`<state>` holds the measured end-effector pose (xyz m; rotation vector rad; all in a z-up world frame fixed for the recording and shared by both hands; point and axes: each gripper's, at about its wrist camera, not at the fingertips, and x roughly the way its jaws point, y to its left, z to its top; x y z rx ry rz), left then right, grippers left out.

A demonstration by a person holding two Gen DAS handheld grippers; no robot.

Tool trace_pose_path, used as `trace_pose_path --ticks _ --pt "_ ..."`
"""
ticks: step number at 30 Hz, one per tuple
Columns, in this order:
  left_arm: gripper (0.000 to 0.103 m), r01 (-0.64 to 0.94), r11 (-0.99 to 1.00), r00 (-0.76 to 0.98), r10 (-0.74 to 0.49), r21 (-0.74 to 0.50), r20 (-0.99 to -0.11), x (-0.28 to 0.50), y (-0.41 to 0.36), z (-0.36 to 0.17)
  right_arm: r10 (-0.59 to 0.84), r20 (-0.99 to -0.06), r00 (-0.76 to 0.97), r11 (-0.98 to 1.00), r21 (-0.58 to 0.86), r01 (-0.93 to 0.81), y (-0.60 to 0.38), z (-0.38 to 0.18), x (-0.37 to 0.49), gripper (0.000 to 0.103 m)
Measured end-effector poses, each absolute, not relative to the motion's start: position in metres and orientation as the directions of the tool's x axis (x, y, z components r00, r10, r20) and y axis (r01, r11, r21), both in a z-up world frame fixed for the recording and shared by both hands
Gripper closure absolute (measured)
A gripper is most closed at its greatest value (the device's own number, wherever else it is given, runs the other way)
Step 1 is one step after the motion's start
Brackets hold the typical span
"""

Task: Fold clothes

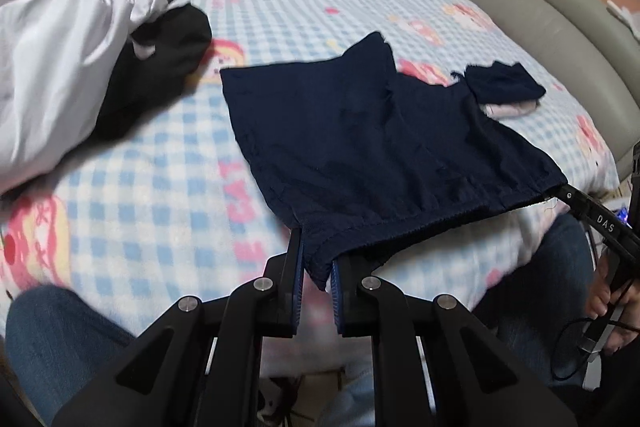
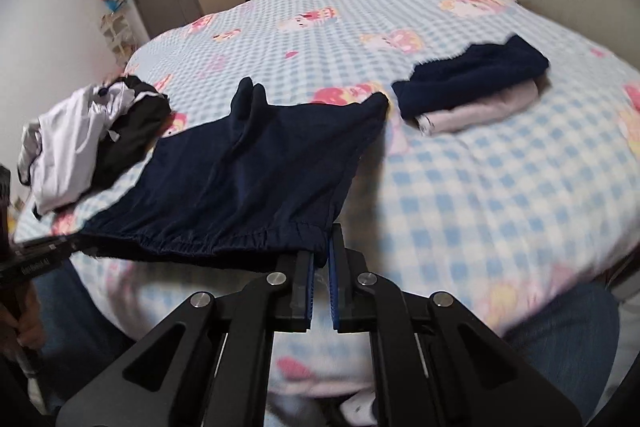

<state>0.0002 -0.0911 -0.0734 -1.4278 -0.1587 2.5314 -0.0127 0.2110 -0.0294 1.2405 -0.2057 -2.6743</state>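
The navy shorts (image 1: 360,131) lie spread on the checked bed cover (image 1: 168,155). The left gripper (image 1: 316,267) and right gripper (image 2: 320,259) each pinch a waistband corner, pulling it straight and flat for folding.

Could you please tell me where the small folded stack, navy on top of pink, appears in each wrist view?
Left wrist view: the folded stack lies right of centre, beyond the navy shorts, near the grey headboard.
Right wrist view: the folded stack lies upper right, to the right of the navy shorts.
Shared landmark: the white and black clothes pile, at the left in both.
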Motion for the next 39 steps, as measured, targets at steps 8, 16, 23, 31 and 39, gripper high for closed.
trace_pose_path --ticks 8,16,23,31,39 --pt "0.079 -0.052 -0.944 -0.334 0.325 -0.326 -0.885 -0.010 -0.104 -0.126 -0.277 -0.846 -0.456 -0.961 0.251 0.118 0.198 -0.085 -0.007 0.076" --pt "0.050 -0.034 -0.881 -0.297 0.460 -0.472 -0.837 -0.002 -0.127 -0.124 -0.373 -0.850 -0.371 -0.927 0.329 0.179 0.211 -0.088 -0.008 0.055" --pt "0.052 -0.075 -0.847 -0.440 0.501 -0.526 -0.745 0.006 -0.144 -0.090 -0.377 -0.790 -0.483 -0.925 0.299 0.233 0.231 -0.039 0.006 0.053" --pt "0.062 0.140 -0.800 -0.399 0.493 -0.583 -0.773 -0.025 -0.156 -0.140 -0.410 -0.831 -0.377 -0.912 0.373 0.169 0.218 -0.087 -0.031 0.059" --pt "0.064 0.180 -0.795 -0.392 0.483 -0.580 -0.783 -0.004 -0.153 -0.147 -0.463 -0.808 -0.366 -0.883 0.456 0.109 0.244 -0.092 -0.014 0.059"
